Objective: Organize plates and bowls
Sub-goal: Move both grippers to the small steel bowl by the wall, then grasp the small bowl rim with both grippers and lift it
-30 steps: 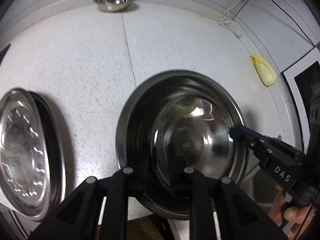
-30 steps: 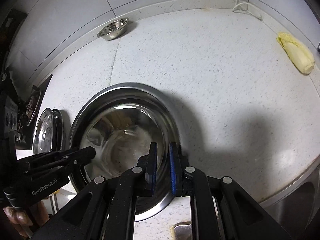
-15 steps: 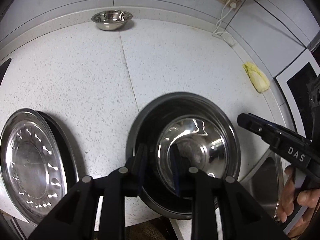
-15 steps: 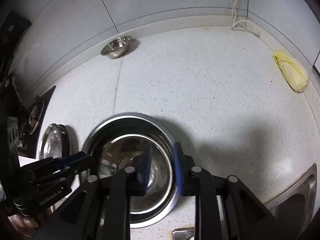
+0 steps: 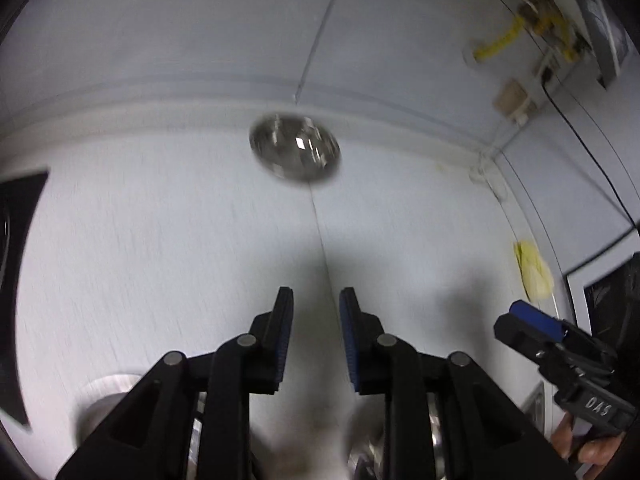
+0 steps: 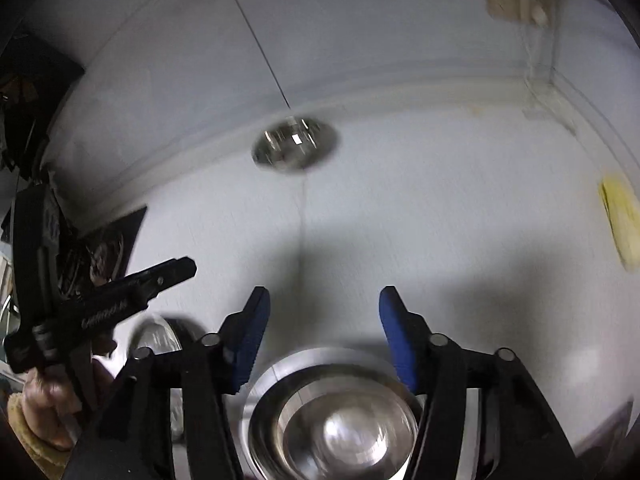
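Observation:
A small steel bowl (image 5: 295,149) sits far back on the white counter near the wall; it also shows in the right wrist view (image 6: 295,148). A large steel bowl (image 6: 332,416) stands on the counter right under my right gripper (image 6: 322,330), which is open and empty above it. My left gripper (image 5: 316,328) is open and empty above bare counter. The steel plates (image 6: 154,340) lie at the left, partly hidden by the left gripper's body (image 6: 120,300). The right gripper's tip (image 5: 532,322) shows at the right of the left wrist view.
A yellow cloth (image 5: 534,272) lies at the right counter edge, also in the right wrist view (image 6: 620,220). A wall socket with a cable (image 6: 516,0) is at the back right corner. A dark stove top (image 5: 16,240) lies at the left.
Both grippers let go of the large bowl's rim, opened and lifted, tilting up toward the back wall. The large bowl stays on the counter. Both views are motion-blurred now.

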Available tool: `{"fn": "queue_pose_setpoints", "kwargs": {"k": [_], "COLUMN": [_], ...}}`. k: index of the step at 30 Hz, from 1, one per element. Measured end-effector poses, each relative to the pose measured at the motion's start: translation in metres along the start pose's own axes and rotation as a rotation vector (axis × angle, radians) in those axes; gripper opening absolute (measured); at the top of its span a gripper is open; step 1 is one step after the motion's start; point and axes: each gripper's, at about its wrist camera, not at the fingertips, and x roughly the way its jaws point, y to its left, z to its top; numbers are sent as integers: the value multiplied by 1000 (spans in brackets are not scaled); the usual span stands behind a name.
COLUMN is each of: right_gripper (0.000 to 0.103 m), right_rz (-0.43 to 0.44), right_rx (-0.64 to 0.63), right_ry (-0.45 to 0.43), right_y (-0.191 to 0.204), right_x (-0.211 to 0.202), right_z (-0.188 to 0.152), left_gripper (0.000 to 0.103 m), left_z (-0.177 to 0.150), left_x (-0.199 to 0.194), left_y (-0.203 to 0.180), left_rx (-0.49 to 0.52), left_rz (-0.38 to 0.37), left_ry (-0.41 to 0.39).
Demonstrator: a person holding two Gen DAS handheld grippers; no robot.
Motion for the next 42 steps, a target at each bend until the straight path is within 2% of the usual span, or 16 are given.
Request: {"fn": "queue_pose_setpoints", "kwargs": {"k": [5, 10, 15, 20, 22, 23, 24, 26, 29, 32, 35, 38, 42], "right_gripper": [54, 55, 55, 55, 45, 30, 20, 11, 11, 10, 10, 10, 10], "right_rz": [4, -35, -24, -14, -7, -10, -18, -7, -14, 5, 5, 19, 19], "right_rx": [10, 60, 119, 130, 126, 117, 110, 104, 101, 108, 79, 78, 30], "right_ry": [1, 37, 96, 132, 146, 155, 161, 150, 142, 112, 70, 8, -79], "right_y": [18, 12, -5, -7, -10, -8, -7, -4, 0, 6, 19, 32, 50], "right_x": [49, 137, 216, 261, 270, 275, 278, 277, 268, 242, 198, 137, 35], "right_z": [73, 129, 152, 158, 156, 154, 153, 150, 148, 150, 155, 156, 136], "left_gripper": [23, 23, 23, 23, 23, 20, 20, 7, 7, 7, 7, 7, 7], "left_z": [68, 117, 139, 150, 151, 151, 149, 148, 147, 151, 157, 153, 121], "left_x": [46, 114, 165, 199, 211, 214, 214, 216, 200, 166, 116, 49, -39], "left_y": [40, 70, 82, 85, 86, 86, 85, 81, 76, 65, 43, 16, -26], "left_rx": [-102, -200, -189, -195, -215, -220, -220, -206, -204, -195, -180, -152, -124], "left_rz": [6, -1, 1, 26, 19, 13, 9, -7, -12, -22, -31, -58, -87], "left_ry": [21, 45, 65, 96, 117, 116, 109, 123, 112, 76, 26, -32, -77]}}
